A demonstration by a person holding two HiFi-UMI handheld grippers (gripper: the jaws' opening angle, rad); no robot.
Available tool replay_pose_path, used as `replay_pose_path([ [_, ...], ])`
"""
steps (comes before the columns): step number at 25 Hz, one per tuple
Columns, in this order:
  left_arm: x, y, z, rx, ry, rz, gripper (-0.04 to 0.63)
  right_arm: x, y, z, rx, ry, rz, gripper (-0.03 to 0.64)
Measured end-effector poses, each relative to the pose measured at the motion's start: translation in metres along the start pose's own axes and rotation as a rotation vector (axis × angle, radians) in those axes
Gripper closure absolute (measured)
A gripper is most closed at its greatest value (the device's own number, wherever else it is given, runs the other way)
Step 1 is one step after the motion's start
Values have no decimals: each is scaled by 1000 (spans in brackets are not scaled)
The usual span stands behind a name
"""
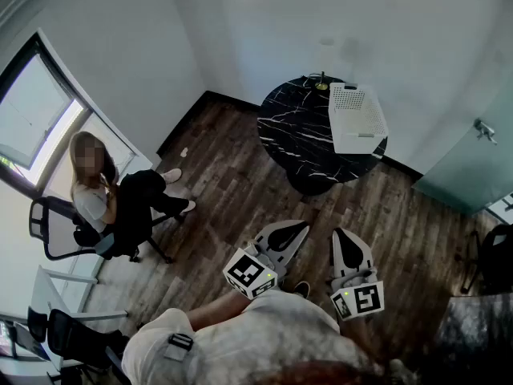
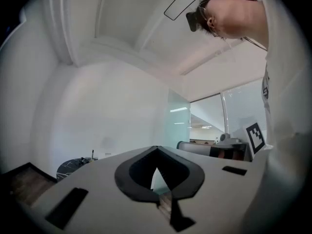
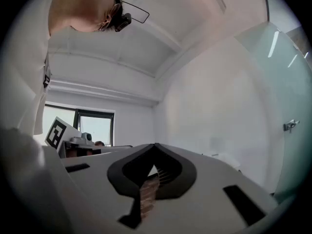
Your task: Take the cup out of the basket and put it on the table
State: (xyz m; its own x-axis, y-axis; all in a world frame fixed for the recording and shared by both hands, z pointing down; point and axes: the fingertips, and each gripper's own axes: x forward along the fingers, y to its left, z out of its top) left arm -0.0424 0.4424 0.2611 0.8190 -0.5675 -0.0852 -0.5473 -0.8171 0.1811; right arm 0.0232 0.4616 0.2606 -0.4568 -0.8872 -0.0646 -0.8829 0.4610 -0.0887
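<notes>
A white perforated basket (image 1: 357,117) rests on the right part of a round black marble table (image 1: 298,128) at the far side of the room. No cup shows in any view. My left gripper (image 1: 298,228) and right gripper (image 1: 340,236) are held close to my body, well short of the table, pointing toward it. Both have their jaws together with nothing between them. In the left gripper view the left gripper (image 2: 156,148) points up at the wall, with the table (image 2: 73,165) low at left. The right gripper (image 3: 155,145) faces a bare white wall.
A person (image 1: 112,199) sits on an office chair (image 1: 60,235) at the left by the window (image 1: 32,111). A frosted glass door (image 1: 473,163) stands at the right, with a dark chair (image 1: 490,265) below it. Wooden floor (image 1: 232,191) lies between me and the table.
</notes>
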Motion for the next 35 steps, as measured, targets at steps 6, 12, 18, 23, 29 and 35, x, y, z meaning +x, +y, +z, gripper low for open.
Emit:
replay_pose_path([
  [6,7,3,9,24,-2,-18,589,8,-1,5,-2,-26,0,609],
  [12,10,-2,8,19,-1,-24,589,2,-6,4,8,-31,-8,609],
  [18,20,-7,1,27,11,-25,589,-2,-7,5,20,-55,46,609],
  [23,36,-21,5,38,6,-14,589,-15,-24,10,0,-66,40,609],
  [29,61,-41,-12,39,13,-22,589,-34,-54,6,-36,-61,13,609],
  [35,87,-52,-24,47,40,-22,589,-40,-81,-2,14,-67,16,609],
])
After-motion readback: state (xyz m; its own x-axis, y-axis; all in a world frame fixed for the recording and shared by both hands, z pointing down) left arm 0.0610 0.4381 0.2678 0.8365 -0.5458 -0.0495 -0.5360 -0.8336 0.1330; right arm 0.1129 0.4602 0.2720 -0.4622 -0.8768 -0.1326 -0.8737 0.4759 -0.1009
